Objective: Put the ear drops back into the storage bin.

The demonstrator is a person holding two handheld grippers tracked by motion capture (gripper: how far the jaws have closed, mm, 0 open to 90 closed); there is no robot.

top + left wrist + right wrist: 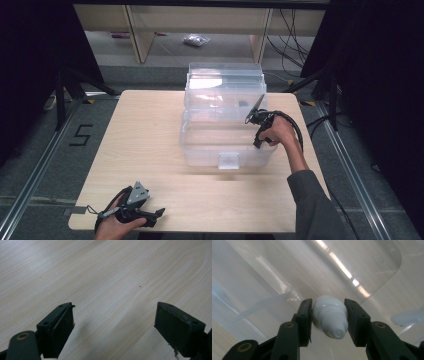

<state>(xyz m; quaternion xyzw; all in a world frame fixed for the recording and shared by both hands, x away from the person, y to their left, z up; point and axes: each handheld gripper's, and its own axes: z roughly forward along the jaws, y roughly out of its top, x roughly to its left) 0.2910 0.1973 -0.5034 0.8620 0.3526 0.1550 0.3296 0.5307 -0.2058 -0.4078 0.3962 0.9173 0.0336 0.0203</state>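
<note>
A clear plastic storage box [200,145] stands in the middle of the table with its clear lid [225,82] raised at the back. My right gripper [253,118] reaches into the box from its right side. In the right gripper view the right gripper [328,317] is shut on a small white bottle [330,317], cap end toward the camera, above the box floor [274,277]. My left gripper [155,215] rests low at the table's front left edge; in its own view the left gripper [113,320] is open over bare wood with nothing between its jaws.
The light wooden table [145,130] has free room left of and in front of the box. Black frames and cables stand beyond the table on both sides. A floor mark "5" [80,135] lies at the left.
</note>
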